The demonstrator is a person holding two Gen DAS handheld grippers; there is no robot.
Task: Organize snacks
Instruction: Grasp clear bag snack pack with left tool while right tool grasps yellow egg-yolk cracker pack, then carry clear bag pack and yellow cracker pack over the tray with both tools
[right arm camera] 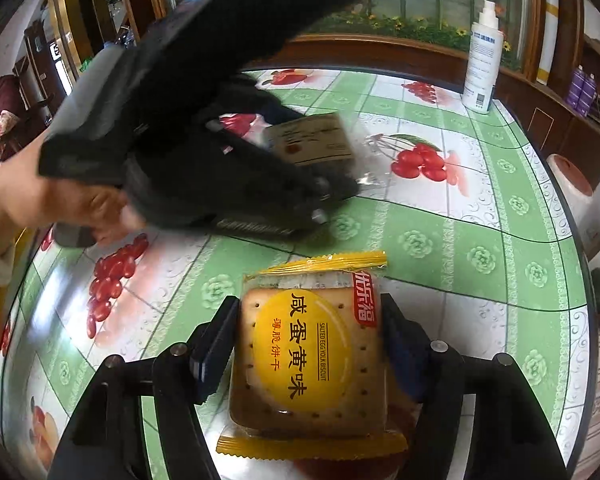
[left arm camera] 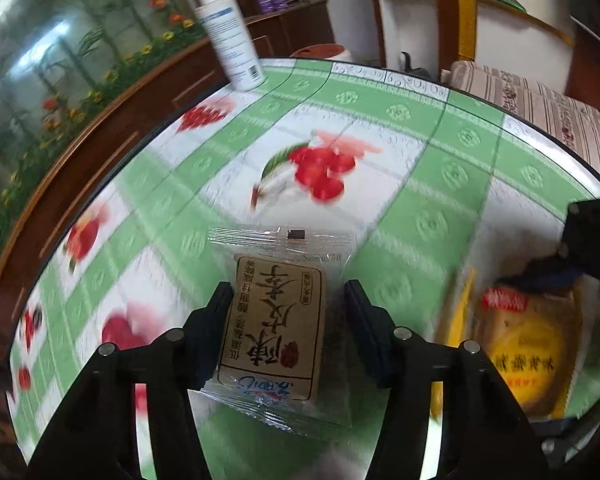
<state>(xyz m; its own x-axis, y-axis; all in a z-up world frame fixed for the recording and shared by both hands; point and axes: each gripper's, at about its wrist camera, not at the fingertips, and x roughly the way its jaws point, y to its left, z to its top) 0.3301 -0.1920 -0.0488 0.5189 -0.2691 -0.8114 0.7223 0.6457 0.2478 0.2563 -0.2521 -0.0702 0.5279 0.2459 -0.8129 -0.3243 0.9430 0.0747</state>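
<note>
Up close in the left wrist view, the left gripper point(left arm camera: 288, 300) grasps a brown snack packet point(left arm camera: 278, 320) between its fingers, above the green cherry-print tablecloth point(left arm camera: 400, 128); a white spray bottle point(left arm camera: 230, 40) stands far ahead. Next, in the right wrist view, the right gripper point(right arm camera: 310, 320) clamps a yellow biscuit packet point(right arm camera: 310, 352), with the left gripper ahead to its left.

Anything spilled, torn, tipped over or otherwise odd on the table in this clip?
Nothing stands out. The brown snack packet sits intact between the left gripper fingers, the yellow biscuit packet is sealed in the right gripper, and the white spray bottle stands upright near the table edge.
</note>
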